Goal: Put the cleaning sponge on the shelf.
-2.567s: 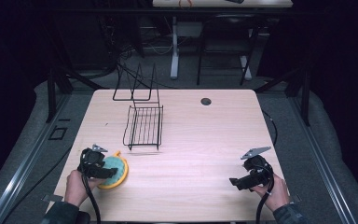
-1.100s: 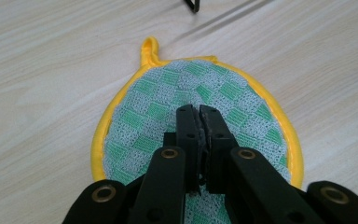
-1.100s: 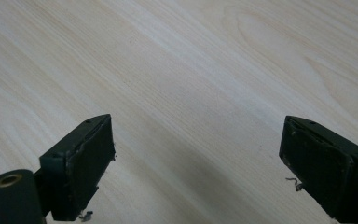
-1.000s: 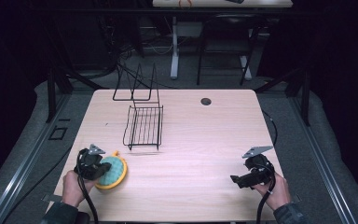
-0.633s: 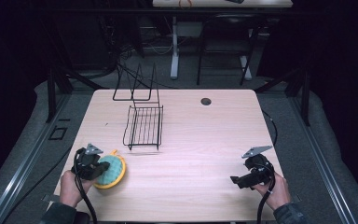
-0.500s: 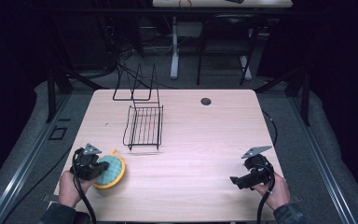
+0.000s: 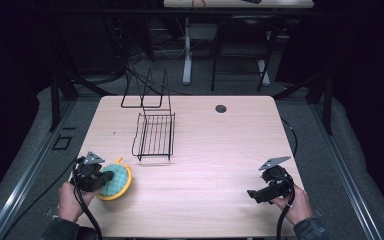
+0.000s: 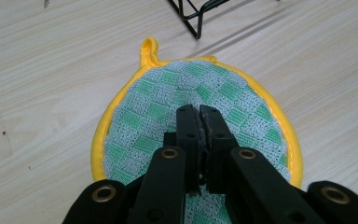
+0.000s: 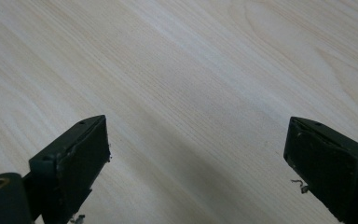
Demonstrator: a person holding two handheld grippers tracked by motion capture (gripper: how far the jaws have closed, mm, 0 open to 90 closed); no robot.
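Note:
A round pot holder, green-and-white check with a yellow rim and loop, lies on the wooden table near its front left corner. My left gripper sits over its left part. In the left gripper view the pot holder spreads under the left gripper, whose jaws are pressed together at the cloth's middle, where it puckers slightly. My right gripper is held low at the front right; in the right gripper view the right gripper stands wide open over bare wood.
A black wire basket stands behind the pot holder, left of centre, and its corner shows just past the yellow loop. A bent wire stand is at the back left edge. A dark cable hole lies at the back.
My left gripper has slid a little to the left, and the pot holder has moved with it. The right gripper has barely shifted.

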